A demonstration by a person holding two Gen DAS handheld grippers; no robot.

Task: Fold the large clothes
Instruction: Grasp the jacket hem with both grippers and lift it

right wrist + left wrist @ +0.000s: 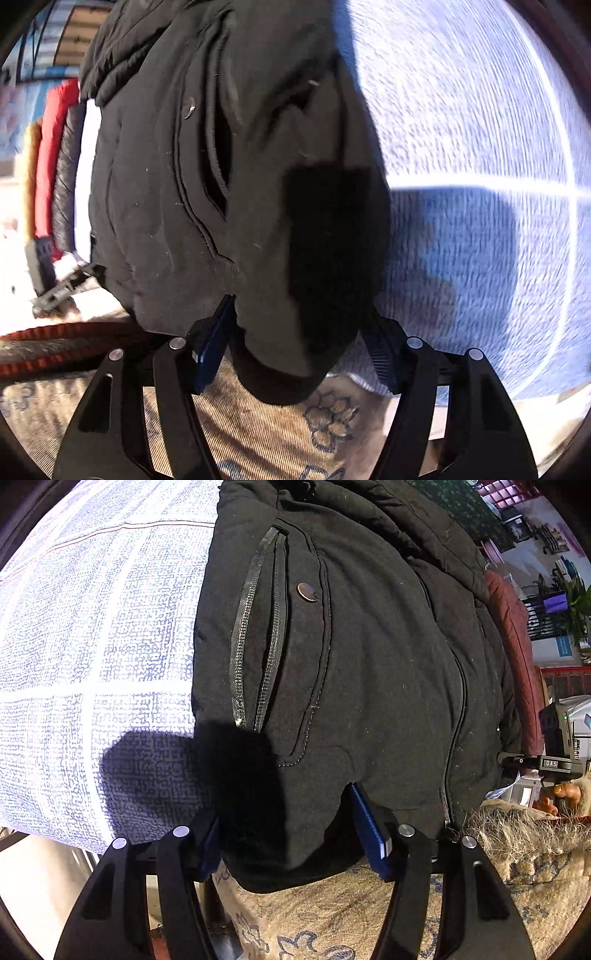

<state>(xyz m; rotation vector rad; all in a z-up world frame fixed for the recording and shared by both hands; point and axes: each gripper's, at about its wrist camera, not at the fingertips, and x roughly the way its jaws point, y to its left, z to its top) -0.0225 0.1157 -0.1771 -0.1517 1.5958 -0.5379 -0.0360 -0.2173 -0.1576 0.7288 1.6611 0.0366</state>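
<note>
Black jacket (369,646) is lying across a blue-and-white checked sheet (92,646), its bottom hem hanging over a beige patterned cloth (332,923) nearest the cameras. Its collar end is running out of the top of both views, and a dark shadow is covering the hem corners, so the fabric there is hard to read. The right wrist view is smeared by motion blur.

Left gripper (291,834) is straddling one hem corner, the blue pad (369,827) on one finger lying against the cloth; the other pad is sitting in shadow, so I cannot tell whether the jaws are pinching. Right gripper (299,347) is straddling the other corner, with a sliver of light showing beside one finger, and a firm grip cannot be made out.

Red padded clothing (517,646) is lying just beyond the jacket's far side. A fur trim (517,830) is resting beside the hem. The sheet is stretching bare and open on the jacket's outer sides.
</note>
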